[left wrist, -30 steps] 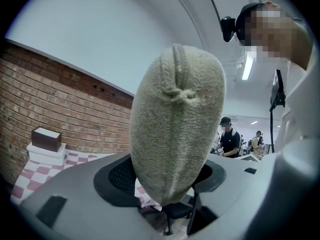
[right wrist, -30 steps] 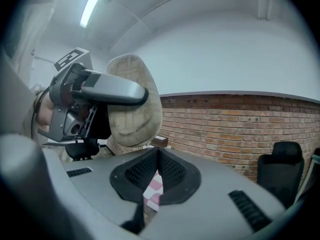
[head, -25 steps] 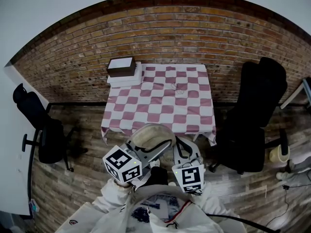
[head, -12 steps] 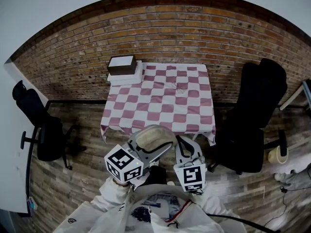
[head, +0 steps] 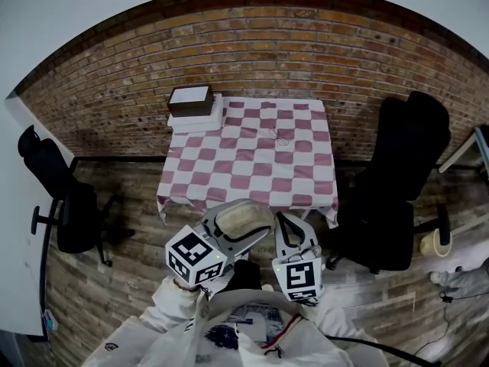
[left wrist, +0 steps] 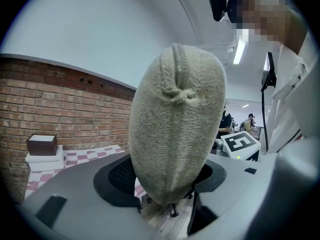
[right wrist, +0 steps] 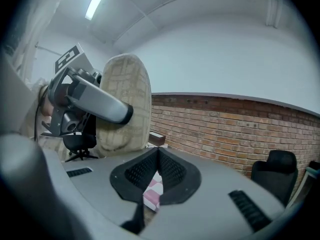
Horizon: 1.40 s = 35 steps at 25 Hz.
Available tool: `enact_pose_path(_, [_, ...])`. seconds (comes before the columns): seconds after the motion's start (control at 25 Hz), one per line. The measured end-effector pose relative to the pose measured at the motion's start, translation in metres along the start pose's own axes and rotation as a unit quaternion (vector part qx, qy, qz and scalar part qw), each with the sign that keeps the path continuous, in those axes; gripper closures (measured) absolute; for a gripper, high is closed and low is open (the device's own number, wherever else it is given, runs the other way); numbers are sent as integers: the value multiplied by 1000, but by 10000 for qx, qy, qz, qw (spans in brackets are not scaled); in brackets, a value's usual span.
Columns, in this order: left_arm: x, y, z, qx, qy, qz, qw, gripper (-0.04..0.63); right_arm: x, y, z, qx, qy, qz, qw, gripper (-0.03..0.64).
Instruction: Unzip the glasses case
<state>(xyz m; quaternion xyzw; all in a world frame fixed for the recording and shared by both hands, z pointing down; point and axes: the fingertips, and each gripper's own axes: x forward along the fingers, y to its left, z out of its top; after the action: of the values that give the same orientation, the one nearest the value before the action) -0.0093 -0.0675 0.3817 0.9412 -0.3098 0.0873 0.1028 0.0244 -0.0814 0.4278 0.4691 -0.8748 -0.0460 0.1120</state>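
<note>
While the left gripper [head: 231,234] has its jaws clamped on the lower end of the glasses case [head: 241,215], the right gripper [head: 285,222] sits just beside it, its jaws pressed together with nothing between them. Both are held in the air in front of the person's chest, near the front edge of the bench [head: 252,167]. In the left gripper view the case is beige and fleecy and stands upright between the jaws, its narrow edge toward the camera. A checked cloth covers the bench, and a dark box [head: 191,101] lies on white ones at its far left corner. A black chair [head: 405,174] stands to the right.
</note>
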Motion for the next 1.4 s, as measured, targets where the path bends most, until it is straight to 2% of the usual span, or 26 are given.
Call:
enact_pose_path(0.96, [9, -6, -26, 424, 673, -50, 9968, 310, -7, -4, 4, -711, -177, -303, 9968, 604])
enact_pose_path(1.4, [10, -6, -34, 338, 806, -88, 9961, 310, -10, -6, 9, -706, -253, -403, 9964, 604])
